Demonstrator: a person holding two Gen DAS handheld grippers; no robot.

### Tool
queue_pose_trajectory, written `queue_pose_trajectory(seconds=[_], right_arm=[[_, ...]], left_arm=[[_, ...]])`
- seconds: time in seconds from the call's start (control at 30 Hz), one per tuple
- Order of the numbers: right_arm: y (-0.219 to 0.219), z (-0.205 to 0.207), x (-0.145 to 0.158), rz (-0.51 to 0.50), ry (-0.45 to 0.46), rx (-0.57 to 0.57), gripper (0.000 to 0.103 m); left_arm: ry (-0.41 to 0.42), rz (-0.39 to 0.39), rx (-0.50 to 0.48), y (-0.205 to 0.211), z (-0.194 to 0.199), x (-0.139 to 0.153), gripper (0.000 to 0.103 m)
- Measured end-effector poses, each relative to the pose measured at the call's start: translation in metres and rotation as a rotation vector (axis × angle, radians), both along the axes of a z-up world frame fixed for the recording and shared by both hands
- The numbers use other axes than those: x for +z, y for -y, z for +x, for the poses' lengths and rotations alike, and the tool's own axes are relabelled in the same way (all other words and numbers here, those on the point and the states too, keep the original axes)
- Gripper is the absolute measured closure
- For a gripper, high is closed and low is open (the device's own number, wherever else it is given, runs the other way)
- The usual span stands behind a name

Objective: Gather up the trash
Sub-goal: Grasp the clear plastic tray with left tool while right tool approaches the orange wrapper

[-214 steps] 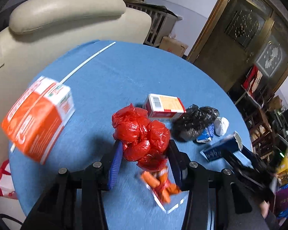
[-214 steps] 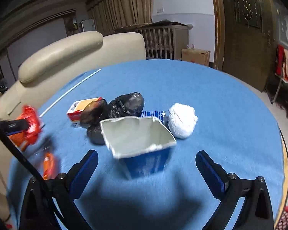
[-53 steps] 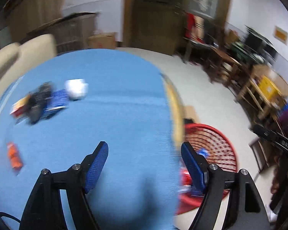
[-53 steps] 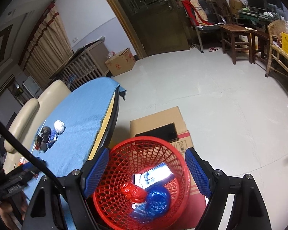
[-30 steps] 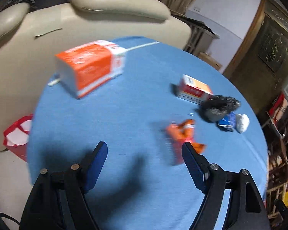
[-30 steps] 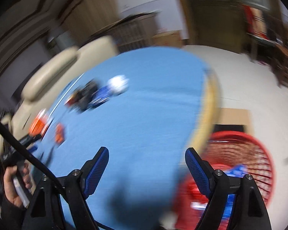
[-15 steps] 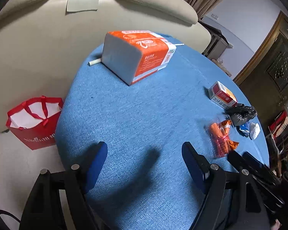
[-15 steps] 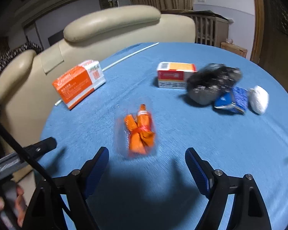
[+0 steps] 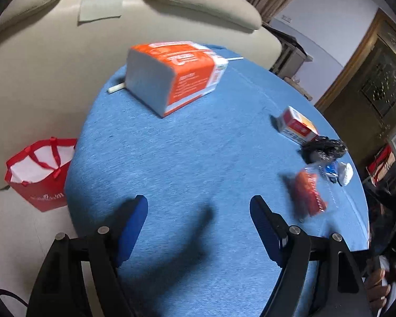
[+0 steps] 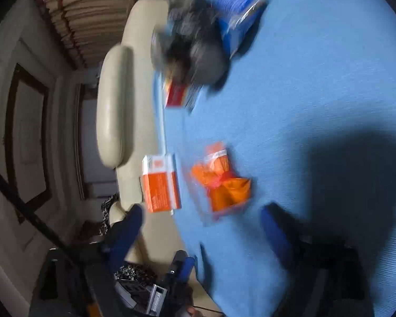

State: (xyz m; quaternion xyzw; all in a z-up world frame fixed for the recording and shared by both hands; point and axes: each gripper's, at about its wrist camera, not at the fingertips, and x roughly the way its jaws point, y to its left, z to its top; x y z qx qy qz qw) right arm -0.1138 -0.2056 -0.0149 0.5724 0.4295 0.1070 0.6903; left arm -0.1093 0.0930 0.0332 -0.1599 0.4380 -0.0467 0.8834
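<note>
Both grippers empty above the bench, the orange wrapper next to collect.

The orange wrapper (image 10: 220, 182) lies flat on the blue bench (image 9: 198, 145), toward its right edge in the left view, apart from the black bag (image 9: 324, 148), the small red-and-white box (image 9: 297, 128) and the blue packet (image 10: 237, 5) farther along that edge. The large orange tissue pack (image 9: 177, 79) sits near the far left edge, by the beige sofa (image 9: 66, 39). The right gripper (image 10: 200, 227) hangs just before the wrapper with jaws released and wide; the left gripper (image 9: 198, 211) is also released, over bare cloth. I judge it best to lower the right jaws around the wrapper's bunched middle, since thin plastic slips easily.
</note>
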Motion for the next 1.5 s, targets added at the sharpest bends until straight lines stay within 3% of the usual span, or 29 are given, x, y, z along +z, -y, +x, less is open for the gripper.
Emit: queue_pose_trajectory(seconds=[0.03, 0.1, 0.2, 0.37, 0.43, 0.57, 0.67, 0.73, 0.77, 0.87, 0.97, 1.07, 1.2, 1.37, 1.5], right_arm=[[0.009, -0.011, 0.011, -0.069, 0.031, -0.017, 0.000], [0.023, -0.028, 0.024, -0.115, 0.078, -0.013, 0.000], [0.041, -0.046, 0.036, -0.241, 0.093, -0.036, 0.000], [0.059, -0.071, 0.057, -0.371, 0.168, -0.034, 0.000], [0.063, -0.080, 0.066, -0.417, 0.195, -0.034, 0.000], [0.074, -0.098, 0.079, -0.458, 0.219, -0.039, 0.000], [0.088, -0.107, 0.077, -0.460, 0.216, -0.066, 0.000], [0.101, -0.114, 0.073, -0.449, 0.206, -0.090, 0.000], [0.104, -0.117, 0.072, -0.447, 0.202, -0.097, 0.000], [0.118, -0.126, 0.070, -0.436, 0.192, -0.130, 0.000], [0.131, -0.135, 0.071, -0.451, 0.190, -0.161, 0.000], [0.138, -0.138, 0.067, -0.448, 0.184, -0.176, 0.000], [0.134, -0.132, 0.062, -0.431, 0.183, -0.162, 0.000], [0.123, -0.128, 0.061, -0.431, 0.195, -0.134, 0.000], [0.124, -0.135, 0.064, -0.450, 0.194, -0.142, 0.000]], left_arm=[[0.004, 0.005, -0.011, 0.007, 0.000, 0.003, 0.023], [0.009, 0.009, -0.031, 0.019, 0.001, 0.007, 0.023], [-0.007, 0.022, -0.101, 0.053, 0.007, 0.013, 0.023], [-0.063, -0.076, -0.185, 0.108, 0.024, 0.013, 0.023], [-0.071, -0.061, -0.180, 0.127, 0.031, 0.013, 0.023], [0.004, 0.144, -0.191, 0.166, 0.034, 0.017, 0.019], [0.042, 0.371, -0.344, 0.221, 0.037, 0.020, 0.019], [0.020, 0.466, -0.479, 0.258, 0.039, 0.011, 0.019], [0.016, 0.477, -0.515, 0.268, 0.039, 0.008, 0.019], [0.052, 0.426, -0.548, 0.276, 0.028, 0.015, 0.019], [0.116, 0.349, -0.509, 0.248, 0.015, 0.036, 0.019], [0.149, 0.280, -0.362, 0.202, 0.014, 0.052, 0.018], [0.112, 0.188, -0.190, 0.151, 0.019, 0.054, 0.018], [0.089, 0.204, -0.231, 0.181, 0.022, 0.047, 0.018], [0.101, 0.314, -0.323, 0.243, 0.024, 0.037, 0.018]])
